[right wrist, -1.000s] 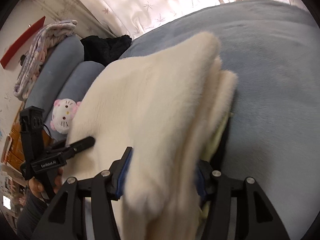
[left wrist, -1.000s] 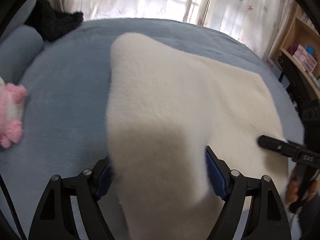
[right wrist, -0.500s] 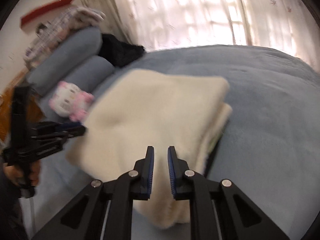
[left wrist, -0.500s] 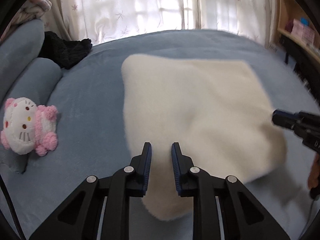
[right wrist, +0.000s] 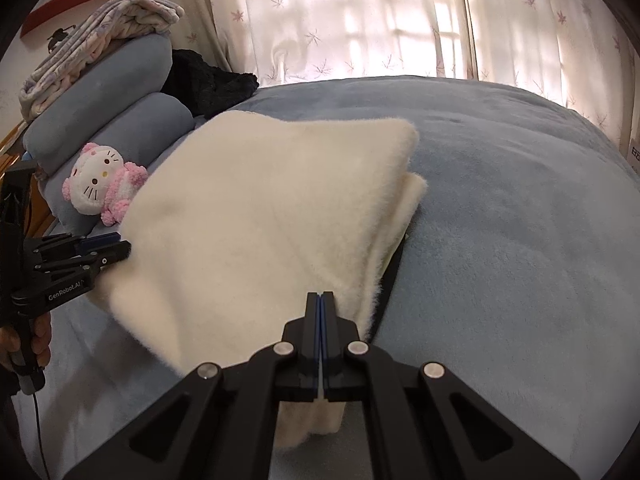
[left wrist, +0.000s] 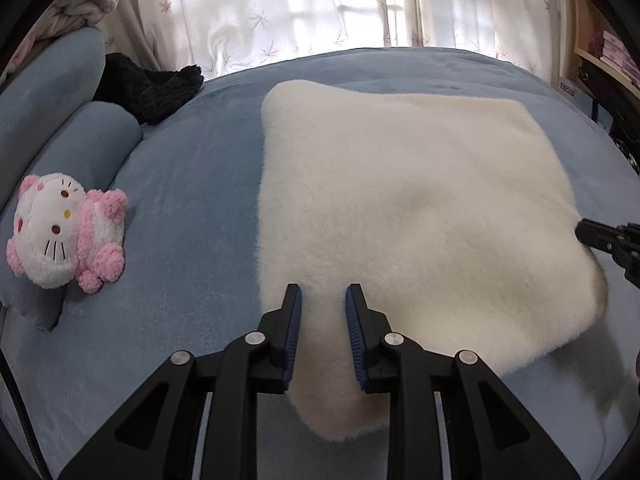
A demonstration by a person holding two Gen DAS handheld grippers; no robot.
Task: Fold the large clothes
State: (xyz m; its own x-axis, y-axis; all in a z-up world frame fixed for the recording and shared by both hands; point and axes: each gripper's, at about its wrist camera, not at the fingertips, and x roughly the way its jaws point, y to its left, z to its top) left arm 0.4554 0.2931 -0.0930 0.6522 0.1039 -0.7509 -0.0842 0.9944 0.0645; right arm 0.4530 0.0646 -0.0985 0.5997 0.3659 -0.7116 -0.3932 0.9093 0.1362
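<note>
Pillows (left wrist: 80, 144): two blue bolsters stacked along the left edge of the bed, a patterned quilt (right wrist: 100, 36) folded on top.
Plush cat (left wrist: 64, 232): pink and white, lying against the lower pillow, well apart from the fleece, open blue cover between them.
Black garment (left wrist: 152, 88): heaped in the far left corner by the curtain (left wrist: 320, 8).
Left gripper (left wrist: 323, 294): jaws narrow but apart after closing down, nothing pinched, poised over the near left corner of the fleece.
Cream fleece garment (left wrist: 400, 208): folded into a rough square mid-bed (right wrist: 520, 220), left edge straight, layered edges showing on its right side.
Right gripper (right wrist: 320, 298): pads pressed together, having just closed, empty, at the near right edge.
Right side: bare blue cover, wide and free; wooden shelf (left wrist: 608, 52) beyond the bed.
</note>
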